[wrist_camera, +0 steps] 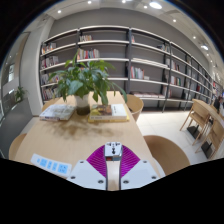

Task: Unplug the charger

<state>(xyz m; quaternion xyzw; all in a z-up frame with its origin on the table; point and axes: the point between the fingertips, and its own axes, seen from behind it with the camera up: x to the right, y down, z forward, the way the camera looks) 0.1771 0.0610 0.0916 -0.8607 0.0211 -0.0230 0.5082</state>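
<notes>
Room: a library-like space with long bookshelves [120, 60] along the far wall and ceiling lights above.
Tabletop: a pale wooden tabletop [75, 140] runs ahead of the gripper, with chairs [168, 152] beside it and more seating well apart at the far side.
Plant: a leafy potted plant [83, 80] stands at the far end of the tabletop, beyond the fingers.
Books: a stack of books [108, 112] lies just beside the pot, another book [58, 112] on its other side.
Paper: a printed blue-and-white sheet [50, 163] lies near the gripper, off to one side.
Charger: a small white block, which I take to be the charger [113, 152], sits between the fingertips; no cable or socket can be made out.
Handling, as a judgement: light, rigid, smooth plastic, likely a bit slippery; best taken on its flat sides, squarely on the body and not on any cord, then pulled straight out.
Gripper: the gripper [113, 158] is held level over the near edge of the tabletop, pointing along it toward the plant; its pink pads [99, 161] are close together about the white block, but whether they press on it I cannot tell.
</notes>
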